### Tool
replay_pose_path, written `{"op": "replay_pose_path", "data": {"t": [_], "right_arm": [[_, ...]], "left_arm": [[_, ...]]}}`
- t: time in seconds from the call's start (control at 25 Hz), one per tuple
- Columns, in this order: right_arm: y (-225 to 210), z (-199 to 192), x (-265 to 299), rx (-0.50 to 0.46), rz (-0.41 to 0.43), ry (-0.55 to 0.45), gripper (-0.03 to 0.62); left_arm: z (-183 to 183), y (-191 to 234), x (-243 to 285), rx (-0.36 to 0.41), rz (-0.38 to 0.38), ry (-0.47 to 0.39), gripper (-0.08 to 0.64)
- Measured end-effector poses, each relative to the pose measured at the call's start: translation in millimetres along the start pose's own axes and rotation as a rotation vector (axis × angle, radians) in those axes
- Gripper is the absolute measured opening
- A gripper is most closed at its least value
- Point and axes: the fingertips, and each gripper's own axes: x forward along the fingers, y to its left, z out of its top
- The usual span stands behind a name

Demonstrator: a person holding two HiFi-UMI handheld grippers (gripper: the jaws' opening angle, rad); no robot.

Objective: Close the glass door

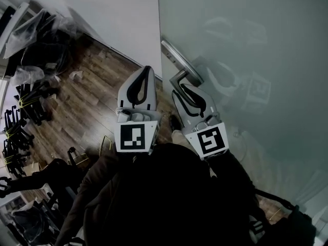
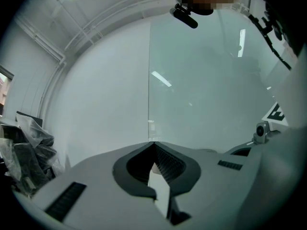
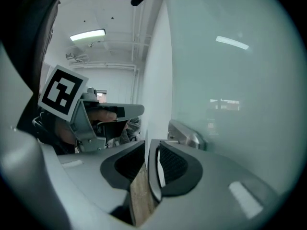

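Apparently lining up to shove the glass door [image 1: 246, 45] home. Caught from the head view with the right gripper [image 1: 180, 89] nosed toward 11 o'clock, touching or just short of the neck of the metal lever handle [image 1: 179, 60]; impossible to say which. Clamped together on nothing, going by the right gripper view, with only a sliver of wooden floor [image 1: 87, 96] showing through the slit and the handle just past the tips at 1 o'clock. Flanked at 9 o'clock by the left gripper [image 1: 145, 69], likewise pinched closed and empty, aimed at the seam between door edge and white wall [image 1: 118, 9]. Judged to be at the approach step, with the frosted pane filling the head view from 12 to 5 o'clock. Calls next for planting the closed tips against handle or pane and pressing steadily, well away from the bagged clutter [image 1: 36, 40] at 9 o'clock.
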Motion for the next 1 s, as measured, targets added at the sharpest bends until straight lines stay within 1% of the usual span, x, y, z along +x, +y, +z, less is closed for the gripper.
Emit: {"op": "replay_pose_path", "data": {"t": [0.04,0.08,0.2,0.32,0.44,0.56,0.8,1.0], "right_arm": [[-2.0,-3.3,1.8,0.005,-0.007,0.007,0.066],[-3.6,-6.8,4.0,0.004,-0.015,0.012,0.066],[-4.7,-11.0,6.5,-0.034,-0.029,0.012,0.071],[-4.7,-13.0,8.4,-0.059,-0.032,0.023,0.083],[-3.2,-15.0,7.4,-0.02,-0.008,0.042,0.072],[-2.5,-13.6,5.8,0.019,0.012,0.04,0.067],[3.8,-13.3,3.3,0.019,0.027,0.039,0.066],[14.6,-11.1,2.3,0.028,0.043,0.048,0.066]], "left_arm": [[1.4,2.6,0.3,-0.003,0.004,-0.011,-0.003],[-0.9,5.0,-0.1,-0.004,0.008,-0.005,-0.003],[-15.3,8.3,-2.7,0.007,0.009,0.059,-0.003],[-18.6,8.7,-1.6,0.003,0.002,0.061,-0.003],[-15.6,6.6,-1.8,-0.001,-0.01,0.053,-0.003],[-11.1,3.8,-3.1,-0.002,-0.024,0.043,-0.003],[-9.3,0.1,-15.1,-0.003,-0.049,0.04,-0.003],[-9.0,12.1,-36.8,-0.003,-0.045,0.044,-0.003]]}}
